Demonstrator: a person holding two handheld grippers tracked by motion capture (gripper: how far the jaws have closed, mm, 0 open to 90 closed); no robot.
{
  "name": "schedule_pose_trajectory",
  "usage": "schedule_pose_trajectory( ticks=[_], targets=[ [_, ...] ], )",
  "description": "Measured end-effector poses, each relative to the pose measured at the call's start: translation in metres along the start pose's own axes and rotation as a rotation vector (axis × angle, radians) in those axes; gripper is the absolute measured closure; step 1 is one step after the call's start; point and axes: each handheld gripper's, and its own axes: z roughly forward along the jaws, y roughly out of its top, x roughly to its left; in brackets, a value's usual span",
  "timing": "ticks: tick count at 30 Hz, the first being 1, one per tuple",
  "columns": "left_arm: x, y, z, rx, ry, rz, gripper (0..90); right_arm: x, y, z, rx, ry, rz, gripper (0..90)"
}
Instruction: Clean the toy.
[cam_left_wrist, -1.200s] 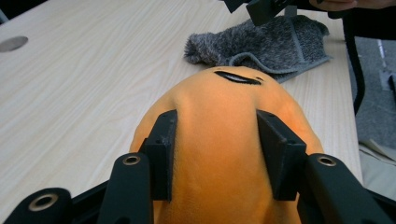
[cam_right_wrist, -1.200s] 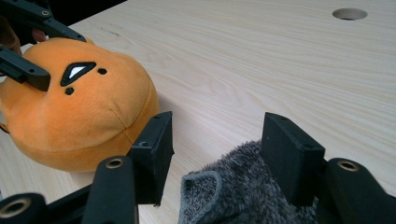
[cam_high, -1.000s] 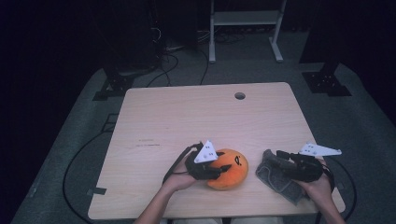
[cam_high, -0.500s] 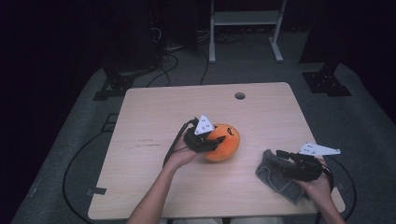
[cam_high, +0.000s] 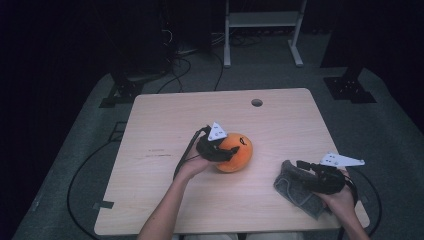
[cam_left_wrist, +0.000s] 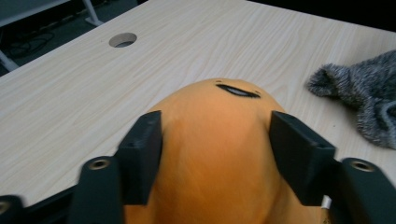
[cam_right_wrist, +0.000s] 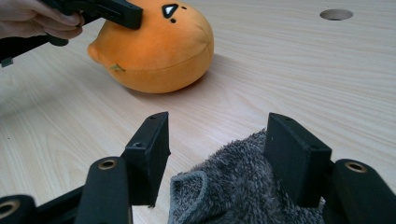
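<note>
An orange round plush toy (cam_high: 239, 154) with a small dark face rests on the wooden table (cam_high: 165, 125) near its middle. My left gripper (cam_high: 227, 151) is shut on it from the near-left side; in the left gripper view the jaws press both flanks of the toy (cam_left_wrist: 215, 140), with the left gripper (cam_left_wrist: 215, 128) midway across it. A grey fuzzy cloth toy (cam_high: 296, 192) lies at the near right. My right gripper (cam_high: 301, 170) stands open over its far end. The grey fuzz (cam_right_wrist: 243, 186) sits between the wide jaws of the right gripper (cam_right_wrist: 217, 133), with a gap on the left side.
A round cable hole (cam_high: 257, 102) is cut into the far side of the table. Bare wood spreads to the left and beyond the toy. Cables, a white frame (cam_high: 260, 20) and dark stands are on the floor behind. The table's near-right edge runs beside the grey toy.
My left gripper has carried the orange toy away from the person toward the table's middle, farther from the grey toy. The right gripper and grey toy have stayed put.
</note>
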Motion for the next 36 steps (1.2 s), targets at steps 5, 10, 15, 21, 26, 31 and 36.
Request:
schedule_pose_trajectory(
  ticks=[5, 10, 15, 21, 26, 31, 36],
  targets=[
    [0.000, 0.001, -0.010, -0.026, 0.006, -0.009, 27.7, 0.000, -0.001, 0.001, 0.001, -0.003, 0.000, 38.5],
    [0.002, -0.005, -0.023, -0.028, 0.009, -0.023, 22.1, 0.000, -0.001, 0.002, 0.002, -0.003, 0.000, 38.1],
    [0.003, -0.015, -0.033, -0.030, 0.010, -0.039, 18.8, 0.000, -0.001, 0.002, 0.005, -0.005, -0.004, 37.9],
    [0.001, -0.023, -0.046, -0.042, 0.010, -0.046, 16.9, 0.000, -0.002, 0.002, 0.009, -0.007, -0.005, 37.3],
    [0.000, -0.028, -0.056, -0.048, 0.012, -0.043, 14.8, 0.000, -0.002, 0.002, 0.008, -0.008, -0.005, 37.1],
    [-0.003, -0.036, -0.063, -0.052, 0.012, -0.053, 13.2, 0.000, -0.003, 0.002, 0.008, -0.009, -0.004, 37.1],
    [-0.004, -0.042, -0.068, -0.056, 0.017, -0.062, 12.0, 0.000, -0.003, 0.002, 0.009, -0.010, -0.005, 37.0]
  ],
)
